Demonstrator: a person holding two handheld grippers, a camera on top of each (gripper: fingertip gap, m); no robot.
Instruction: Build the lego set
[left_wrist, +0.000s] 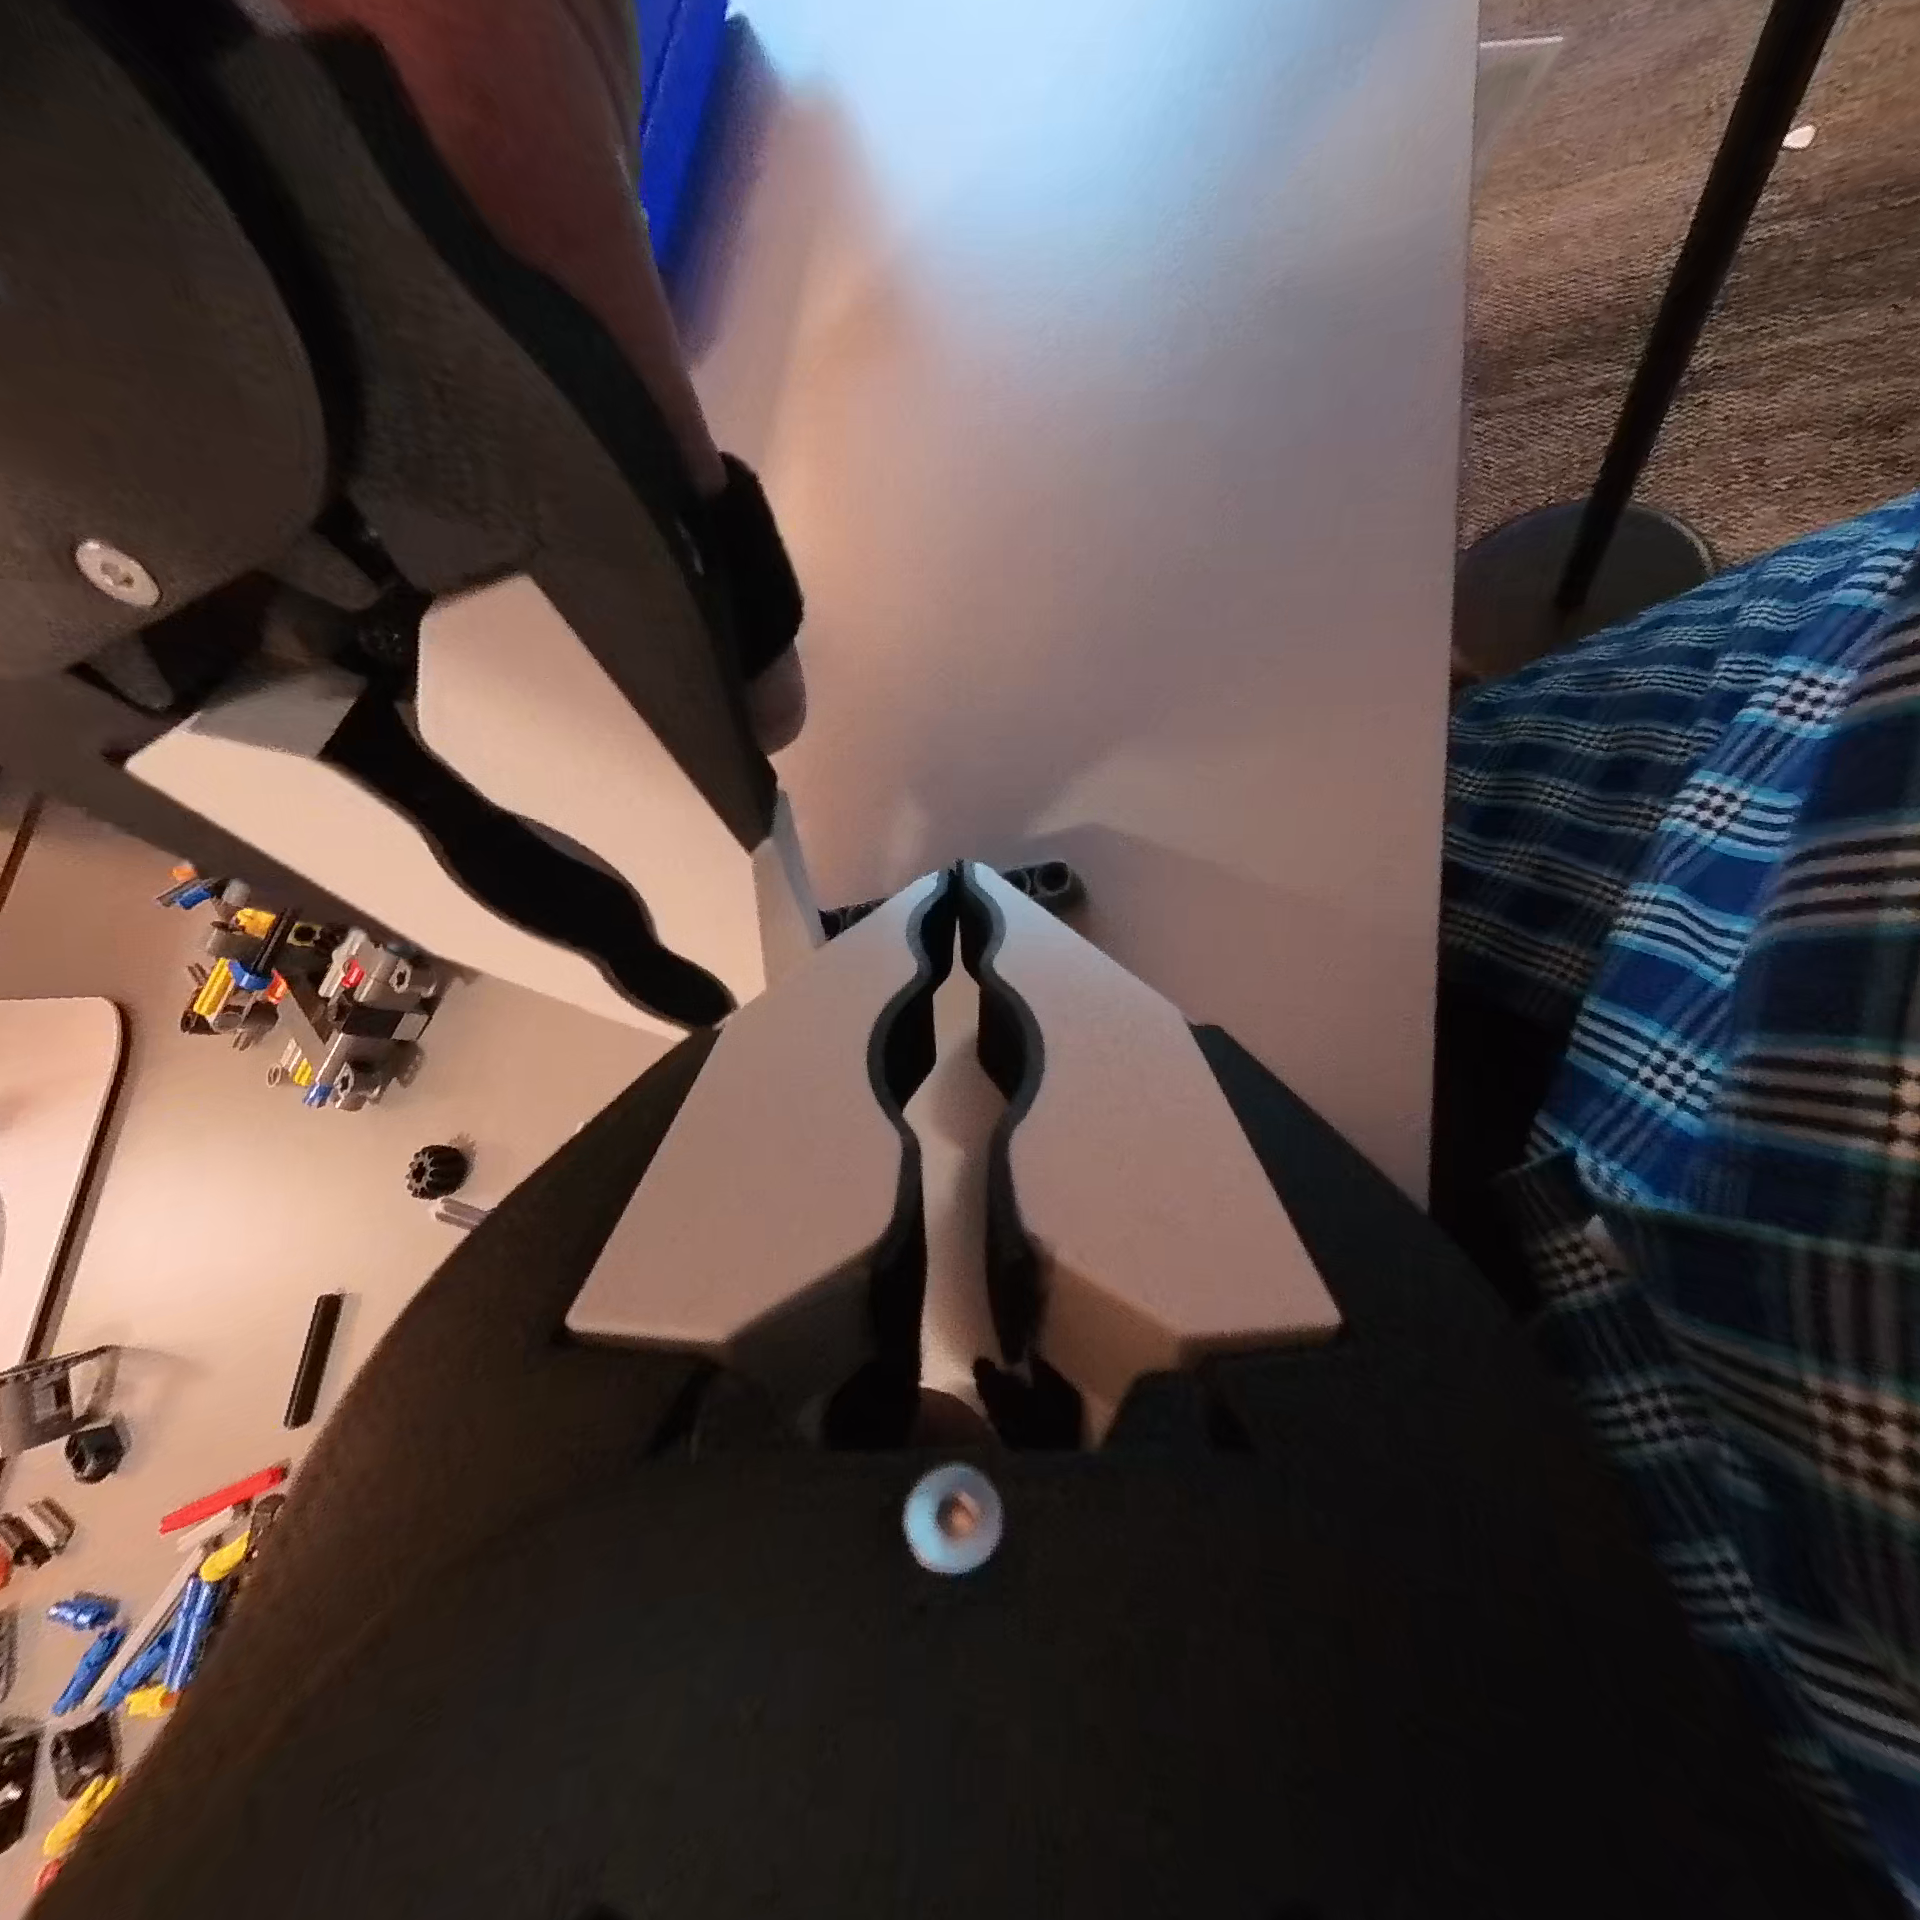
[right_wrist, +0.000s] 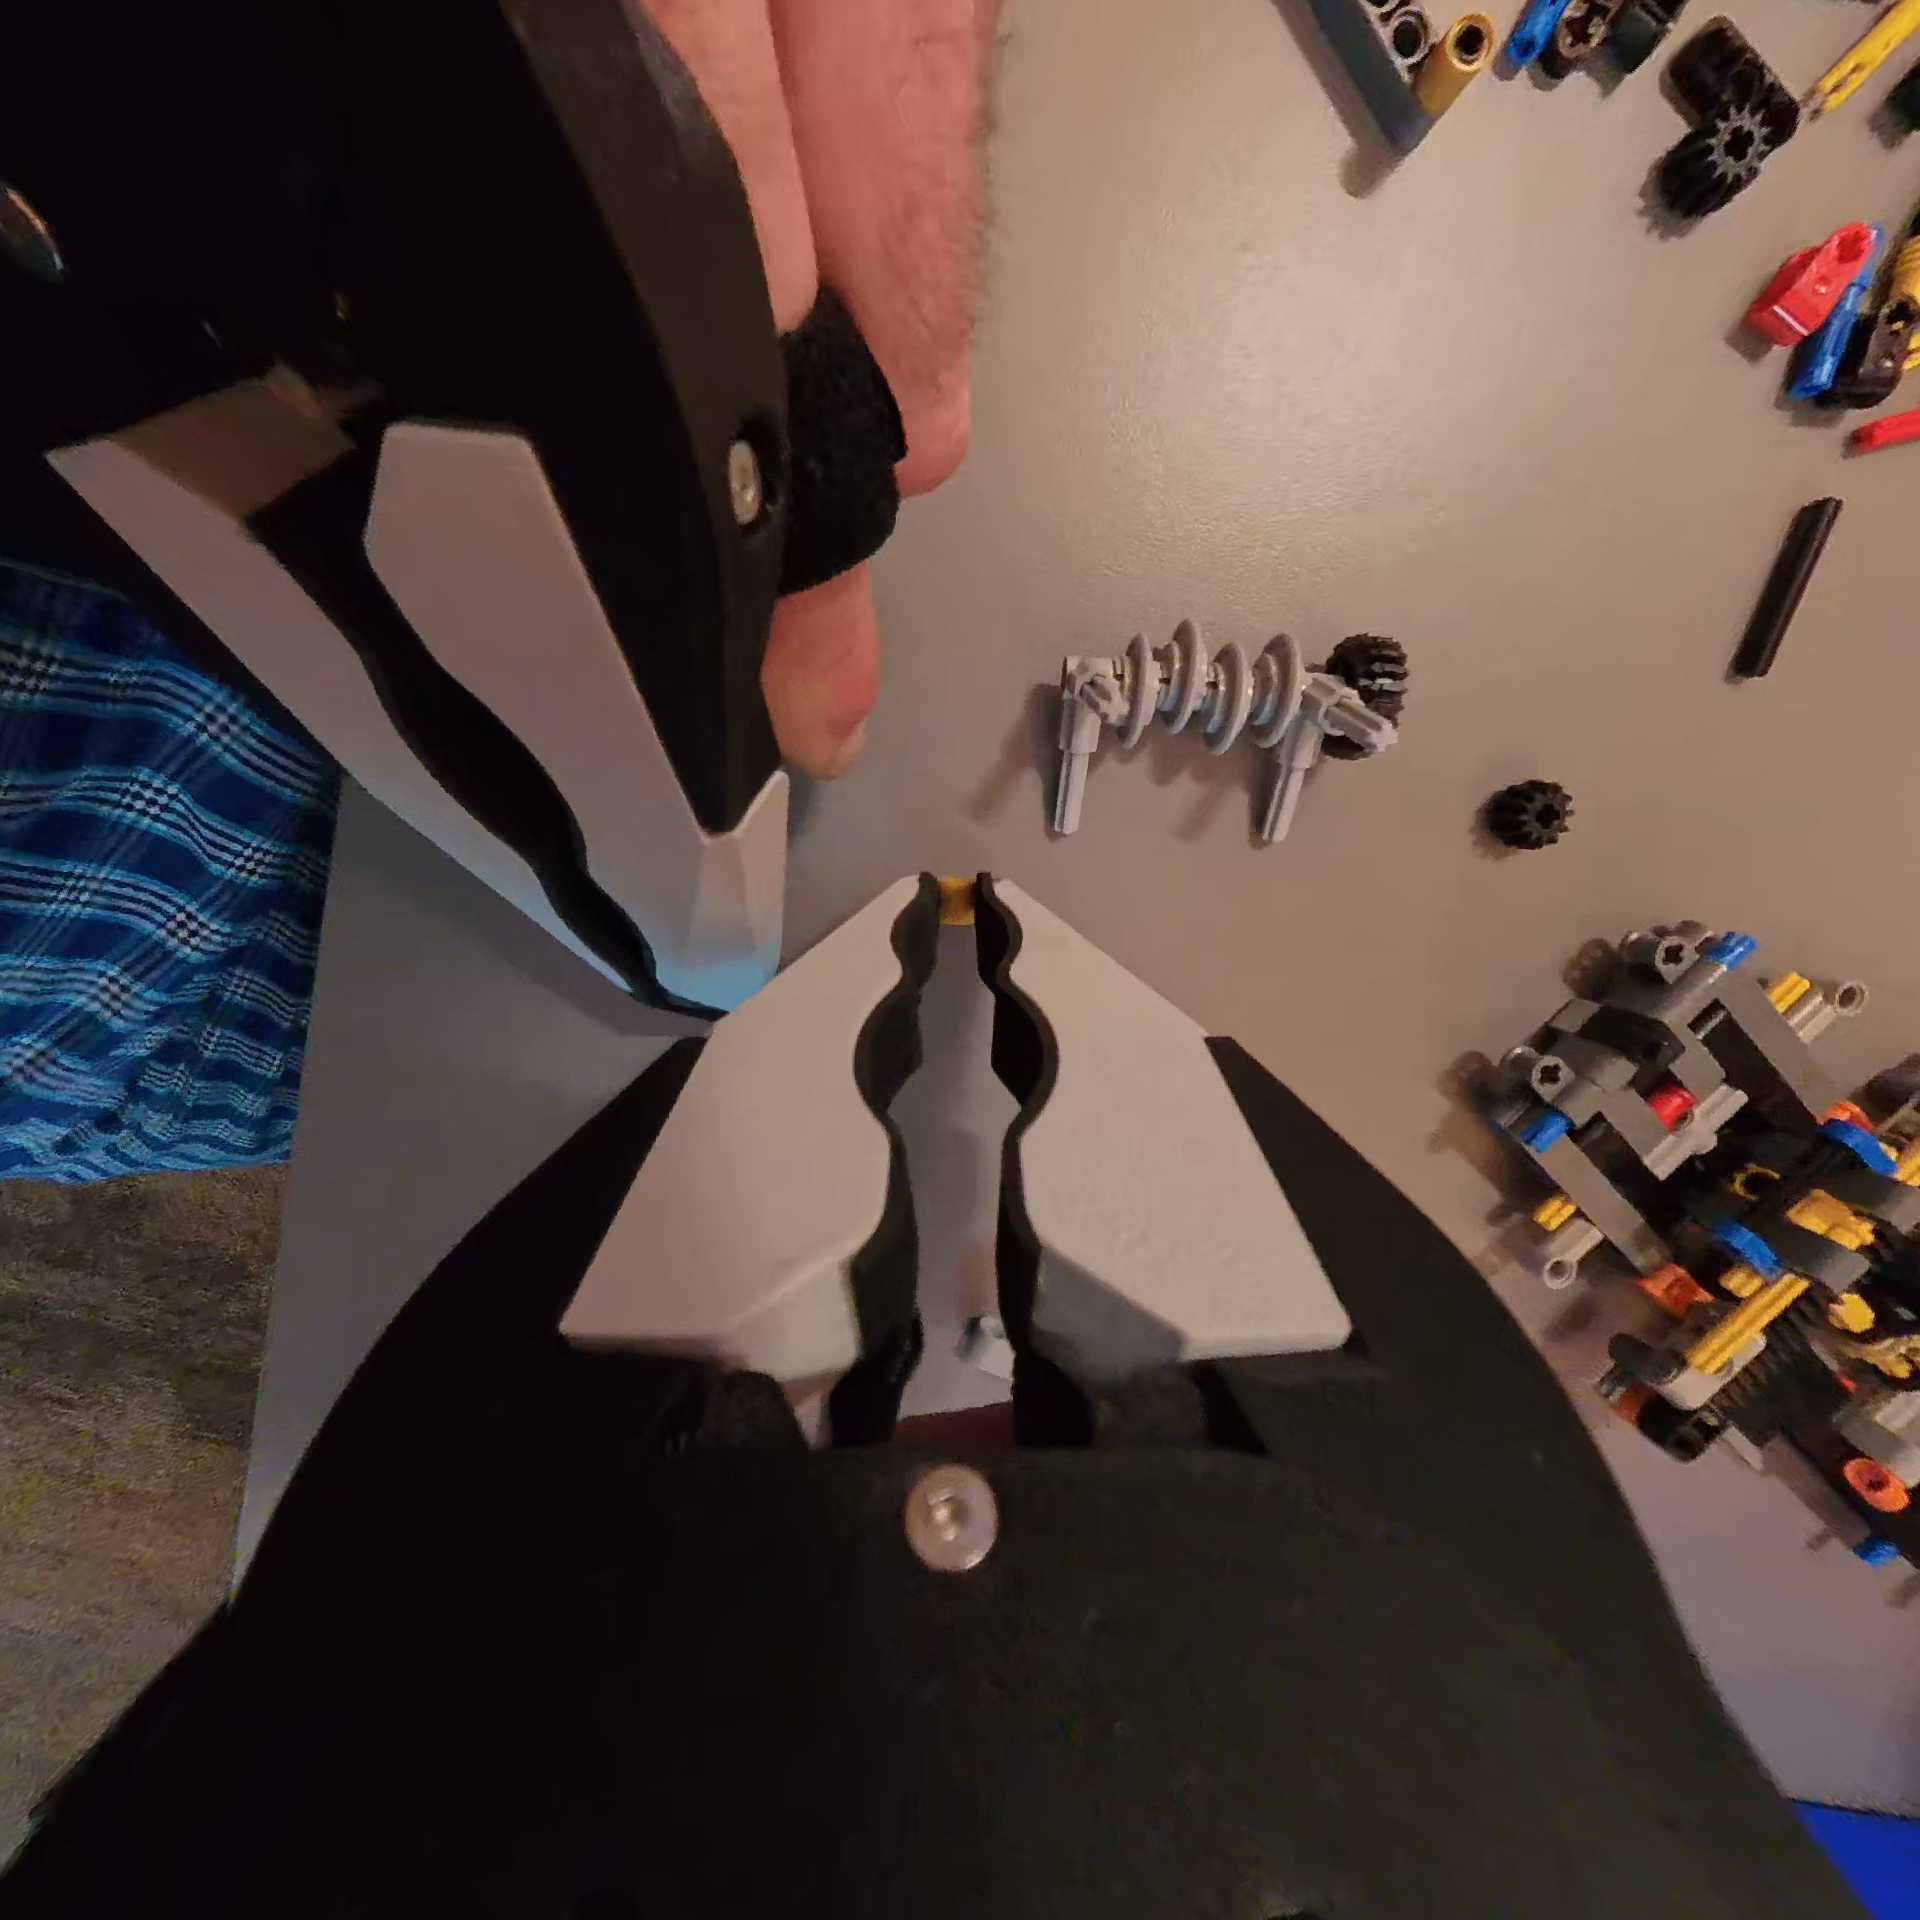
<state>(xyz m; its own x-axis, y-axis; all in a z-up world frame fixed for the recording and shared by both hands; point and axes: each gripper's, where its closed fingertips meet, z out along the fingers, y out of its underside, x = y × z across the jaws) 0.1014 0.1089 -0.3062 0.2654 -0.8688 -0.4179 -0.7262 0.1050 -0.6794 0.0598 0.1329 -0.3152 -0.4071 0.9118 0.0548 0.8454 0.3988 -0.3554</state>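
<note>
On the grey table, right tool pinches one yellow piece; left tool clamps one black beam

On the desk, the worm-gear assembly lies just beyond the right claw. A small gear sits to its right, with a rod farther right. The part-built model sits nearer, by the desk's right edge.
</note>
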